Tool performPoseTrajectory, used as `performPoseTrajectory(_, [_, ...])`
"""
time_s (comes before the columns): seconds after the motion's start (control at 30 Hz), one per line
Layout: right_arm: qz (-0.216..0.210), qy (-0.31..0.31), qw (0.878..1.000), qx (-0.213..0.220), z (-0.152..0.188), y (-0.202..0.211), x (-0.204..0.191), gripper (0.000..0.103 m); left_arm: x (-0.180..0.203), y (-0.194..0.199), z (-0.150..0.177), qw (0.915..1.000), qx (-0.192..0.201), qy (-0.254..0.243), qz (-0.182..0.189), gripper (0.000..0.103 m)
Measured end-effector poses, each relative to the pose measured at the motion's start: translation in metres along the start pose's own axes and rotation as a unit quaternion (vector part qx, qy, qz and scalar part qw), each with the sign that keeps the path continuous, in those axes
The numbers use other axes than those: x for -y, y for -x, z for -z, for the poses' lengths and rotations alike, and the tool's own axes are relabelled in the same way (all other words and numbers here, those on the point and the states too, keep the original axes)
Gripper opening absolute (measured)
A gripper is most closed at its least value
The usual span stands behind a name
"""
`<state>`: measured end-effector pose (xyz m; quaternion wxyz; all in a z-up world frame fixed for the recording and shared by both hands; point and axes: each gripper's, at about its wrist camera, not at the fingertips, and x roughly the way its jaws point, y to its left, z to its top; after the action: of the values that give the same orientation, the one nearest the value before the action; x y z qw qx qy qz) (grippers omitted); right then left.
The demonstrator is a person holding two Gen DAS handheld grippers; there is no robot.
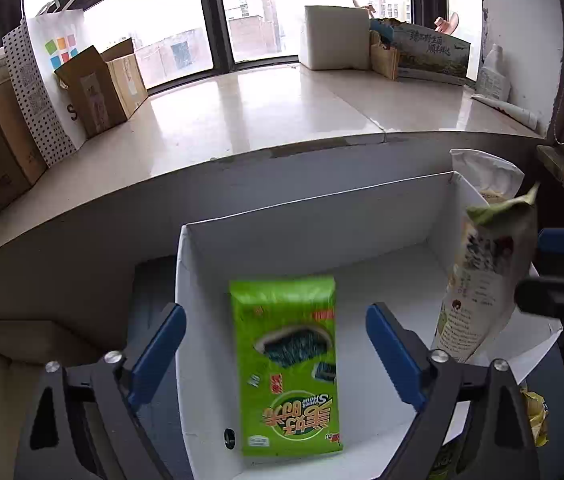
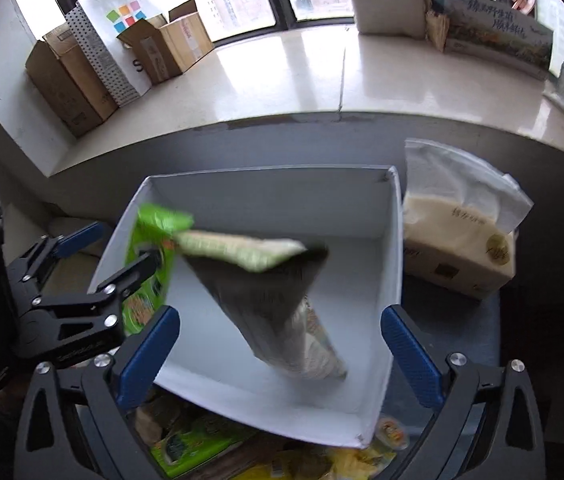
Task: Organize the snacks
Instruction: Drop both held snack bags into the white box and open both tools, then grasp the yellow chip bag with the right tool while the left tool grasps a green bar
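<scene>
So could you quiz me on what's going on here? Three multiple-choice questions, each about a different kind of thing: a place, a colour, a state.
1. Where is the tissue pack?
A. inside the white box
B. just outside the white box's right wall
C. on the windowsill

2. What colour is the seaweed snack packet between the left tongs?
A. bright green
B. red
C. purple

3. How do the right tongs stand?
A. clamped on a packet
B. wide open, touching nothing
C. out of view

Answers:
1. B, it sits against the outer side of that wall.
2. A, the wrapper is vivid green.
3. B, the blue pads are spread well clear of the dark packet.
</scene>
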<state>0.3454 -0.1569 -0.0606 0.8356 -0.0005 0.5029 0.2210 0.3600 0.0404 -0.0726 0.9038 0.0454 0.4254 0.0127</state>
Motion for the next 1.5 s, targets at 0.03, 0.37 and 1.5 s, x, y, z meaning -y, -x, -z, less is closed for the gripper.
performPoseTrajectory(0.03, [0.007,-0.003,1.0,0.013,-0.001,0.001,0.002,0.103,-0.002,-0.001,0.0,1.0,-0.004,0.005,0.003,0.099])
performPoseTrajectory(0.37, [0.01,-0.028,0.994,0.102,0.0,0.045,0.012,0.103,-0.001,0.029,0.018,1.0,-0.006,-0.005,-0.002,0.103])
performPoseTrajectory(1.5, [0.002,-0.154,0.986,0.069,0.186,0.003,0.026,0.094,0.021,0.167,0.213,0.9971,0.044,0.037,0.05,0.103])
